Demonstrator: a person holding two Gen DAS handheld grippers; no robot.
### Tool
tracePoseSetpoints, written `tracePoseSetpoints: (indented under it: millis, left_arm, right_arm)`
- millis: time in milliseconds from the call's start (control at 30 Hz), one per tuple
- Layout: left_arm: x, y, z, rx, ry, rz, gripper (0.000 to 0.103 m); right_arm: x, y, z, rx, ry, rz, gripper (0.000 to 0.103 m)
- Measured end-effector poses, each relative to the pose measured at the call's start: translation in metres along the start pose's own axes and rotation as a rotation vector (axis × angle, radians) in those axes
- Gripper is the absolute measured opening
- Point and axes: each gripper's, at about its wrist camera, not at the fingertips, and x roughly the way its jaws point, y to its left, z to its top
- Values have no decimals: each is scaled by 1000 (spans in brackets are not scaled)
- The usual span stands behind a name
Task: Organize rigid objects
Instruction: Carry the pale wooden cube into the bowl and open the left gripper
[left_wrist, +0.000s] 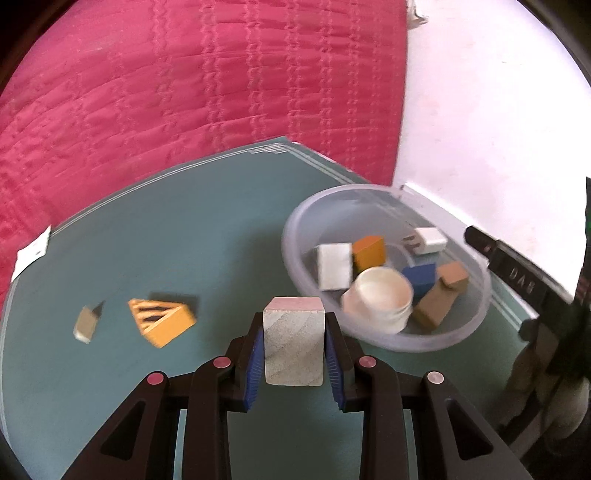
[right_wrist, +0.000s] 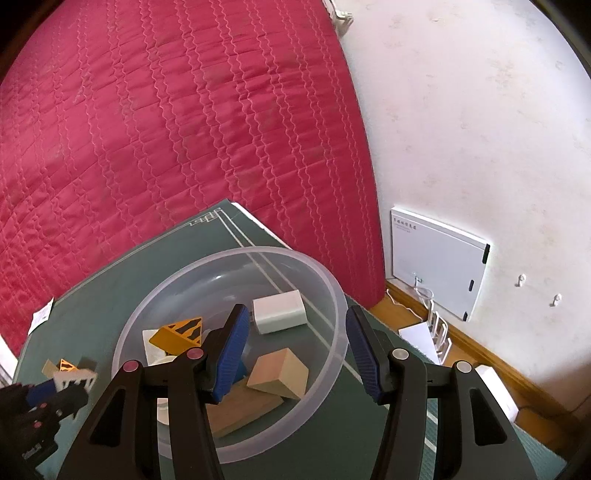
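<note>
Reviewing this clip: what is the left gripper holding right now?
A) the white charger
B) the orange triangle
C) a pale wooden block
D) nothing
C: in the left wrist view the left gripper's blue pads press on both sides of a pale wooden block, while the orange triangle lies on the mat and the white charger sits in the bowl.

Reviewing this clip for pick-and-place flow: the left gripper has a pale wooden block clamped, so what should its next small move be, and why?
Probably carry the pale wooden block rightward over the clear bowl and release. The left gripper is shut on it, short of the near rim, and the bowl already holds other sorted blocks. The right gripper hangs open over the bowl, so it may need to clear first.
</note>
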Motion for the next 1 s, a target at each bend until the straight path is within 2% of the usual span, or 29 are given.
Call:
tracePoseSetpoints:
  millis: [267,400,633,667,700,733,800,833,867,1000]
  left_arm:
    - [19,-31,24,71,-36,-117,32]
    - [28,-44,34,98,-47,-146,32]
    - [52,-52,52,62,-60,-195,32]
    - [56,-52,55,51,-62,-203,36]
    - [59,-51,58,38,-65,-209,46]
    - [60,-50,60,27,-68,-205,49]
    - [60,-43,60,-9,-75,-200,66]
    - [59,-39,59,-25,-77,-196,70]
    - [58,-34,58,-41,-78,-185,73]
    - [53,-18,52,-80,-80,-133,73]
  right_arm:
    - [2,1,1,5,3,5,56]
    - [3,0,1,14,7,2,56]
    - [3,-2,0,33,6,-6,56]
    - [3,-3,1,35,4,-7,56]
    - [3,-3,1,37,1,-8,56]
    - [3,-3,1,39,0,-13,56]
    - [4,-3,1,40,6,-8,56]
    - [4,-4,1,38,5,-7,56]
    - [3,-3,1,36,1,-7,56]
    - [3,-3,2,29,-3,-6,56]
